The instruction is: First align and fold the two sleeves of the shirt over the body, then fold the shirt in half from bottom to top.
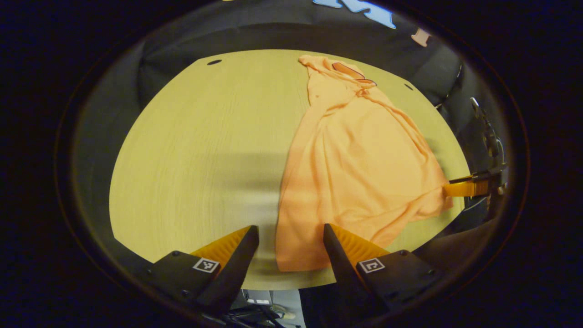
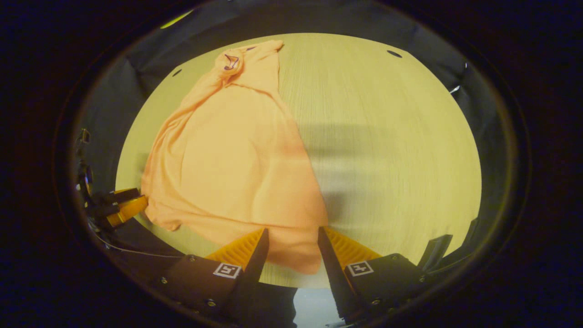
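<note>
An orange shirt [image 1: 360, 164] lies lengthwise on the wooden table [image 1: 196, 150], wrinkled, with its collar [image 1: 350, 73] at the far end and its hem toward me. My left gripper [image 1: 290, 228] is open, and the hem's left corner lies between its fingers. In the right gripper view the shirt [image 2: 232, 164] fills the left half of the table. My right gripper [image 2: 292, 230] is open over the hem's right corner. The right gripper [image 1: 462, 187] also shows at the shirt's right hem edge in the left gripper view. The left gripper [image 2: 125, 207] shows by the left hem corner in the right gripper view.
Bare tabletop [image 2: 391, 150] stretches on both sides of the shirt. Small dark holes [image 1: 214, 62] [image 2: 394, 53] sit near the table's far edge. Black cloth walls surround the table. The near table edge runs just under both grippers.
</note>
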A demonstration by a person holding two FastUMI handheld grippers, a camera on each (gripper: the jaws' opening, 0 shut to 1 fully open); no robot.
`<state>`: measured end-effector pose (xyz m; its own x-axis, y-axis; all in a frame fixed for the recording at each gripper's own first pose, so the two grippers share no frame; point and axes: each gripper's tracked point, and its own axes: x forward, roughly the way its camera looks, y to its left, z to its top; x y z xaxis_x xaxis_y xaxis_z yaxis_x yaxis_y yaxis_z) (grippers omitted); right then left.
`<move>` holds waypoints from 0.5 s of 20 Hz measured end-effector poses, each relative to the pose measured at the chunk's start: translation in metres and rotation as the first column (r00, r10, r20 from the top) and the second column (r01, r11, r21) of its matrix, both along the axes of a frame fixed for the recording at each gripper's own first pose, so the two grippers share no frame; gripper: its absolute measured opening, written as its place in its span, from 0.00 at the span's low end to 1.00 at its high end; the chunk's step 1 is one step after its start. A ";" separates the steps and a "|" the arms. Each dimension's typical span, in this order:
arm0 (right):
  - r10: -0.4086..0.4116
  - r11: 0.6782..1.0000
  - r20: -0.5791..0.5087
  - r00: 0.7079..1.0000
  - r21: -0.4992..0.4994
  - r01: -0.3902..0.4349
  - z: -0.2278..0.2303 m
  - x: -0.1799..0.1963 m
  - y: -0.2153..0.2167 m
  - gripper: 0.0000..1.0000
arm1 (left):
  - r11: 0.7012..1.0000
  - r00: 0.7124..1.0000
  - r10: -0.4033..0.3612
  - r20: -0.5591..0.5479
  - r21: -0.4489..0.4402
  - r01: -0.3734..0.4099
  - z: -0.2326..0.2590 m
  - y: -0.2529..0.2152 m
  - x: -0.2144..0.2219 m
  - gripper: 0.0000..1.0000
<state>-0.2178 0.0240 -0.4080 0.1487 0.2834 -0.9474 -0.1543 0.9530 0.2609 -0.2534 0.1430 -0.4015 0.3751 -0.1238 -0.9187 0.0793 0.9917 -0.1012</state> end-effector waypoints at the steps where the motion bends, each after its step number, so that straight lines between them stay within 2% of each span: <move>1: 0.008 1.000 -0.013 1.000 -0.008 -0.009 -0.002 -0.003 0.001 0.70 | 0.999 1.000 -0.021 -0.016 0.023 0.022 -0.001 0.002 0.000 0.91; 5: 0.043 0.998 -0.032 0.999 -0.048 -0.044 -0.007 -0.004 0.003 0.70 | 0.989 0.993 -0.085 -0.082 0.111 0.094 -0.007 0.000 0.003 0.92; 6: 0.053 0.997 -0.039 0.998 -0.060 -0.055 -0.008 -0.004 0.003 0.70 | 0.990 0.992 -0.073 -0.099 0.115 0.084 -0.008 -0.001 0.005 0.94; 7: 0.066 0.995 -0.052 0.996 -0.076 -0.070 -0.010 -0.005 0.003 0.70 | 0.991 0.992 -0.053 -0.112 0.115 0.066 -0.008 0.001 0.006 0.92; 8: 0.082 0.992 -0.068 0.994 -0.095 -0.088 -0.011 -0.005 0.003 0.70 | 0.992 0.992 -0.033 -0.122 0.116 0.047 -0.008 0.002 0.007 0.95; 10: 0.111 0.982 -0.109 0.988 -0.144 -0.126 -0.012 -0.005 0.003 0.71 | 0.992 0.991 -0.007 -0.136 0.121 0.024 -0.008 0.002 0.009 0.92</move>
